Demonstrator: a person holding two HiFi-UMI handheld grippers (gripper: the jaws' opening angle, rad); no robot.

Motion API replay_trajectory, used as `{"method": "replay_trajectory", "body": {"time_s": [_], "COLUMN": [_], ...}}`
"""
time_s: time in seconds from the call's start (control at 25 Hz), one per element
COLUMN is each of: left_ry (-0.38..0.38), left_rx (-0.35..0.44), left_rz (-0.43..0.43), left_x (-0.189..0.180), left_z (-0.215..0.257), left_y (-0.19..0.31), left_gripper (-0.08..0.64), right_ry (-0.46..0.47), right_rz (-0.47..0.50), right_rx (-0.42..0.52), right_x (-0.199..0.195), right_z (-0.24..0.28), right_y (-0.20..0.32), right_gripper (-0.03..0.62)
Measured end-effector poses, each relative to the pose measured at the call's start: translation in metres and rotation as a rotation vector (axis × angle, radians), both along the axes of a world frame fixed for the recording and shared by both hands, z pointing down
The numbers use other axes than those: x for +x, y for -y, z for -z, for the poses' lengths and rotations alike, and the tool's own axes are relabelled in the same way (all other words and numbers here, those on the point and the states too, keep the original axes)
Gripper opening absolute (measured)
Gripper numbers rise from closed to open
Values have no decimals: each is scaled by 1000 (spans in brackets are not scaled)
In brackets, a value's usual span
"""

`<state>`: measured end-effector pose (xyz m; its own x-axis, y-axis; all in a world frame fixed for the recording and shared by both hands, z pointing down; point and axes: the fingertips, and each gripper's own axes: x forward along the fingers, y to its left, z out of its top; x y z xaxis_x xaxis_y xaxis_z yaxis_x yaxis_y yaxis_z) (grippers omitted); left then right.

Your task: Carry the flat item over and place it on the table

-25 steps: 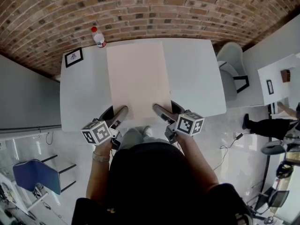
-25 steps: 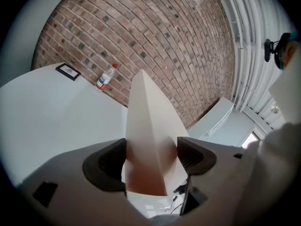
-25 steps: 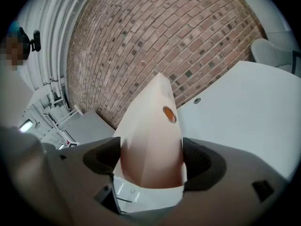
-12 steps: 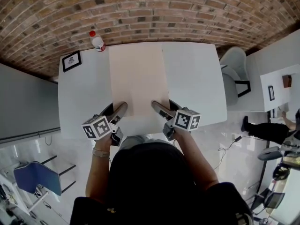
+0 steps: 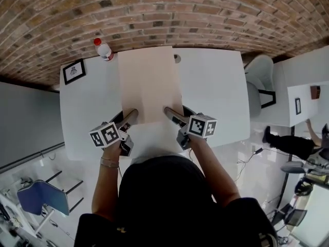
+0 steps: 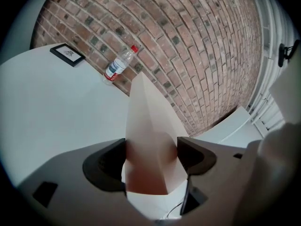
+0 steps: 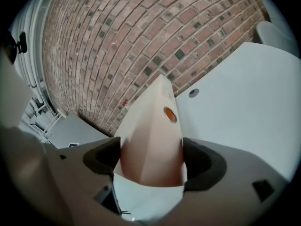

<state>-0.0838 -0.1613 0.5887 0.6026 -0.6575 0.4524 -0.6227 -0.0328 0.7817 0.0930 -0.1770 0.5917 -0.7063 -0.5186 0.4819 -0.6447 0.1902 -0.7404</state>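
The flat beige board (image 5: 149, 84) is held lengthwise over the white table (image 5: 216, 96). Its near corners are pinched by the left tool (image 5: 130, 118) and the right tool (image 5: 169, 113). A bottle (image 5: 103, 49) is seen near its far left corner.

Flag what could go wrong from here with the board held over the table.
1. The left tongs and right tongs pinch the board only at its near edge. The long far end has no support, so it may sag or twist in the grip as it goes down.
2. The bottle stands upright on the table, close by the board's far left corner. A leftward drift could knock it over.
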Motion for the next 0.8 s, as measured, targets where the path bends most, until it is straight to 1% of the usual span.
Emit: {"method": "replay_trajectory", "body": {"time_s": [0.52,0.8], "left_ry": [-29,-47], "left_rx": [-93,-118], "left_rz": [14,33], "left_x": [-18,-23], "left_z": [-55,-76], "left_y": [59,79], "left_gripper": [330,330], "right_ry": [-27,-46], "right_rz": [-26,-38], "right_rx": [-113,-139], "right_x": [-17,-20], "right_z": [-51,-69], "right_y": [55,76], "right_gripper": [416,416]}}
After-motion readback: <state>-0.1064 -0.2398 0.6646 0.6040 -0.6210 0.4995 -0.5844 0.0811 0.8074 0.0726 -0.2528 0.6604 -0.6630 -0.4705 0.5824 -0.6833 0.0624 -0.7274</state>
